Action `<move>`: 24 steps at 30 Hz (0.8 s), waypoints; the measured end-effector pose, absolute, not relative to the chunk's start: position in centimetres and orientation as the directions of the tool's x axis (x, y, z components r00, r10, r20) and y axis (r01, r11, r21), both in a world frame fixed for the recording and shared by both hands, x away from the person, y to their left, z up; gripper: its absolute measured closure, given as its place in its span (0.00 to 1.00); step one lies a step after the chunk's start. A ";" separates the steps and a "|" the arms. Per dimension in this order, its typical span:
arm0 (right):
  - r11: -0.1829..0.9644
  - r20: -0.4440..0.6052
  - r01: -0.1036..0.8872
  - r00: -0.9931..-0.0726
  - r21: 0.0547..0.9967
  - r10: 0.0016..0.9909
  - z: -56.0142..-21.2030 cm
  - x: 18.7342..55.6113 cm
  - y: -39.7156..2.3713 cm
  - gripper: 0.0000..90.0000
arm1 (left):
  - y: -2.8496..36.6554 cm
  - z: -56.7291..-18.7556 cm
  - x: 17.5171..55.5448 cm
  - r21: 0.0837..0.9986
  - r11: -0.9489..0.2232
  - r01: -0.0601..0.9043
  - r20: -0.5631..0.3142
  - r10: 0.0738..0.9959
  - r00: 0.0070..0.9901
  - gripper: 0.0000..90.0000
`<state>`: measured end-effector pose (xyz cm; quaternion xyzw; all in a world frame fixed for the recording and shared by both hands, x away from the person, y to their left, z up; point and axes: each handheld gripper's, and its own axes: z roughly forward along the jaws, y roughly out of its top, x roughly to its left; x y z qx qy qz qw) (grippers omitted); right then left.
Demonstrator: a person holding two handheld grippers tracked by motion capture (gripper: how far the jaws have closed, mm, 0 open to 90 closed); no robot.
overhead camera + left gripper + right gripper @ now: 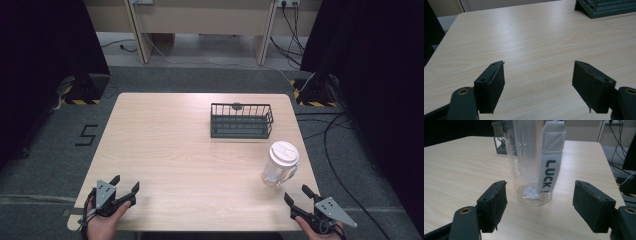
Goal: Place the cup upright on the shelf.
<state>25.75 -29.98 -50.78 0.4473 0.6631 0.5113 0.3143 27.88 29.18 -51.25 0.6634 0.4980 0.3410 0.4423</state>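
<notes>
A clear plastic bottle (279, 165) with a pale pink lid stands upright near the table's right edge. In the right gripper view the bottle (527, 157) rises just ahead of the jaws, and its white strap (549, 170) reads "LUCK!". My right gripper (299, 196) is open just in front of the bottle and holds nothing. At the front left corner, my left gripper (124, 184) is open over bare wood, its jaws wide apart in the left gripper view (539, 75). A dark wire basket (241, 121) sits at the back right of the table.
The light wood table (175, 150) stands on grey carpet. A corner of the basket (604, 8) shows at the top right of the left gripper view. Cables (330, 145) trail on the floor to the right, and black stands flank the table's far corners.
</notes>
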 end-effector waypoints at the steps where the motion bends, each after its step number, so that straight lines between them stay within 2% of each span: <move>1: 0.075 0.042 0.271 -0.400 0.960 0.916 -50.8 25.7 -29.9 0.29 | 29.1 -51.3 27.9 0.927 -0.113 0.357 0.012 0.962 0.273 0.28; 13: 0.044 0.083 0.293 -0.406 0.955 0.910 -50.7 26.7 -29.8 0.20 | 28.8 -51.3 28.0 0.926 -0.116 0.359 0.005 0.955 0.296 0.28; 24: 0.048 0.080 0.294 -0.407 0.955 0.910 -50.6 28.4 -29.2 0.18 | 28.6 -51.4 28.1 0.924 -0.121 0.362 0.004 0.952 0.307 0.28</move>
